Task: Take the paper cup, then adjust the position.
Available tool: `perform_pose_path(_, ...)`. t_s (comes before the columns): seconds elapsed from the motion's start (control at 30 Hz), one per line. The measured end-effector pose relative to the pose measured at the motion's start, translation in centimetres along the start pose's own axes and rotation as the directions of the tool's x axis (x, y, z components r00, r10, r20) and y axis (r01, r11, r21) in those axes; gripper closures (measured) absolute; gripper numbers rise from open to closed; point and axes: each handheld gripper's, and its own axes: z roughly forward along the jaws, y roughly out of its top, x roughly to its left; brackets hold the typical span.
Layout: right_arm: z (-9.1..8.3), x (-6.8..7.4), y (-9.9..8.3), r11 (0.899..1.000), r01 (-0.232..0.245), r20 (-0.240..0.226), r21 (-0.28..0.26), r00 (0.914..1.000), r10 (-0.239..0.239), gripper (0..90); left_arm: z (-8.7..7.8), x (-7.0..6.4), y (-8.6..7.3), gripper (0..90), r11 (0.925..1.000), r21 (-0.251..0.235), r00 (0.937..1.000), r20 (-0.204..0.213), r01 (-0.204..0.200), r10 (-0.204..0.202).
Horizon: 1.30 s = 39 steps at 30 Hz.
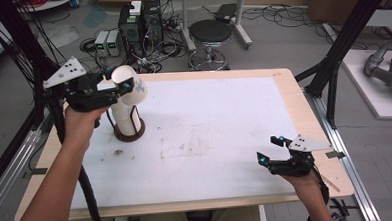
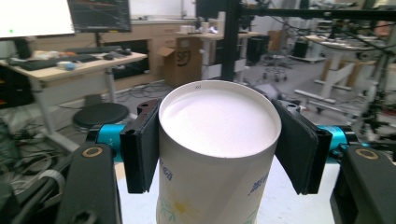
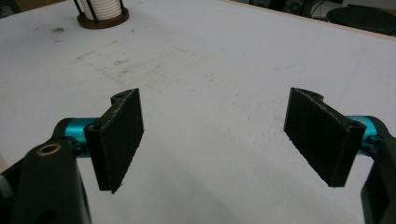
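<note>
The left gripper is clamped on a white paper cup, one black jaw pressed to each side of the cup just below its rim. In the left gripper view the cup stands between the pads, its open mouth toward the camera and its inside bare. From the high view the cup is tilted on its side above the far left part of the desk, right over a stack of cups standing in a dark wire holder.

My guess is that one cup has come off the stack and is clear of it, so the picking is done; setting it down somewhere on the desk is what remains. The desk carries no other loose cup.

The right gripper rests at the near right, jaws wide apart with nothing between them, hovering low over the stained white desk surface.

The cup carries blue lettering on its side, too cut off to read, and a yellow flower-like print. A cardboard box behind bears "SF".
</note>
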Motion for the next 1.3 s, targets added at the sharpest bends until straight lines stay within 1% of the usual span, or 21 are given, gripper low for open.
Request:
perform_pose_path(0.07,0.2,0.2,0.1,1.000,0.002,-0.006,0.003,1.0000,-0.002,20.3,0.4,-0.5,-0.8,36.8,0.9999,0.015,0.9998,0.017,-0.007,0.007)
perform_pose_path(0.13,0.2,0.4,0.3,1.000,0.008,-0.012,-0.001,0.9999,-0.008,20.3,0.9,-0.9,-1.5,36.8,0.9996,0.027,0.9995,0.033,-0.004,0.003)
perform_pose_path(0.17,0.2,0.4,0.4,1.000,0.019,-0.014,-0.004,0.9997,-0.019,20.3,1.0,-1.2,-1.7,36.8,0.9994,0.033,0.9991,0.040,-0.010,0.008)
perform_pose_path(0.2,0.1,0.6,0.5,1.000,0.011,-0.021,0.000,0.9997,-0.011,20.3,1.2,-1.4,-1.9,36.8,0.9993,0.035,0.9987,0.049,-0.014,0.012)
perform_pose_path(0.27,0.1,0.7,0.7,1.000,0.015,-0.028,-0.008,0.9995,-0.016,20.3,1.6,-1.9,-2.1,36.8,0.9989,0.042,0.9976,0.067,-0.021,0.018)
perform_pose_path(0.37,0.1,0.9,1.1,1.000,0.023,-0.040,-0.018,0.9989,-0.024,20.3,2.1,-2.6,-2.4,36.8,0.9983,0.049,0.9948,0.098,-0.032,0.027)
perform_pose_path(0.43,0.3,1.1,1.4,1.000,0.019,-0.057,-0.017,0.9982,-0.020,20.3,2.5,-3.1,-2.5,36.8,0.9975,0.057,0.9929,0.114,-0.041,0.035)
perform_pose_path(0.47,0.5,1.4,1.7,1.000,0.027,-0.064,-0.016,0.9975,-0.028,20.2,2.6,-3.3,-2.6,36.8,0.9972,0.058,0.9918,0.122,-0.046,0.039)
perform_pose_path(0.57,0.8,1.6,2.0,0.999,0.033,-0.073,-0.016,0.9967,-0.034,20.2,3.1,-3.8,-3.2,36.7,0.9962,0.070,0.9896,0.138,-0.051,0.041)
perform_pose_path(0.63,1.2,1.8,2.3,0.999,0.043,-0.081,-0.017,0.9957,-0.044,20.2,3.5,-4.1,-3.7,36.8,0.9959,0.077,0.9876,0.153,-0.048,0.035)
perform_pose_path(0.67,1.3,1.9,2.5,0.999,0.041,-0.088,-0.012,0.9952,-0.042,20.2,3.7,-4.3,-3.9,36.8,0.9952,0.084,0.9862,0.162,-0.050,0.036)
perform_pose_path(0.73,1.7,2.1,2.9,0.999,0.047,-0.108,-0.014,0.9930,-0.048,20.2,4.0,-4.7,-4.4,36.8,0.9937,0.097,0.9836,0.176,-0.057,0.039)
perform_pose_path(0.87,2.7,2.5,3.6,0.999,0.051,-0.146,-0.016,0.9878,-0.053,20.2,4.5,-5.4,-5.3,36.8,0.9938,0.099,0.9792,0.201,-0.051,0.030)
perform_pose_path(0.97,3.5,2.7,4.0,0.999,0.041,-0.154,0.006,0.9873,-0.040,20.1,4.8,-6.1,-6.0,36.8,0.9936,0.102,0.9764,0.214,-0.049,0.026)
perform_pose_path(1.0,3.9,2.9,4.1,0.999,0.048,-0.180,0.007,0.9826,-0.045,20.1,4.9,-6.3,-6.2,36.8,0.9933,0.105,0.9758,0.217,-0.049,0.025)
perform_pose_path(1.03,3.9,2.9,4.1,0.999,0.048,-0.180,0.007,0.9826,-0.045,20.1,5.0,-6.5,-6.5,36.8,0.9928,0.109,0.9749,0.221,-0.049,0.024)
perform_pose_path(1.07,4.0,3.0,4.1,0.998,0.058,-0.187,0.007,0.9808,-0.055,20.1,5.1,-6.6,-6.7,36.8,0.9916,0.117,0.9735,0.227,-0.055,0.027)
perform_pose_path(1.13,4.1,3.1,4.1,0.998,0.069,-0.203,0.002,0.9769,-0.067,20.2,5.3,-7.0,-7.0,36.8,0.9908,0.125,0.9719,0.234,-0.054,0.023)
perform_pose_path(1.23,4.0,3.2,4.1,0.998,0.068,-0.212,-0.009,0.9748,-0.068,20.2,5.7,-7.3,-7.4,36.8,0.9899,0.130,0.9684,0.248,-0.056,0.022)
perform_pose_path(1.3,4.0,3.3,4.1,0.997,0.074,-0.223,-0.022,0.9718,-0.077,20.2,5.9,-7.6,-7.5,36.8,0.9902,0.128,0.9643,0.264,-0.054,0.018)
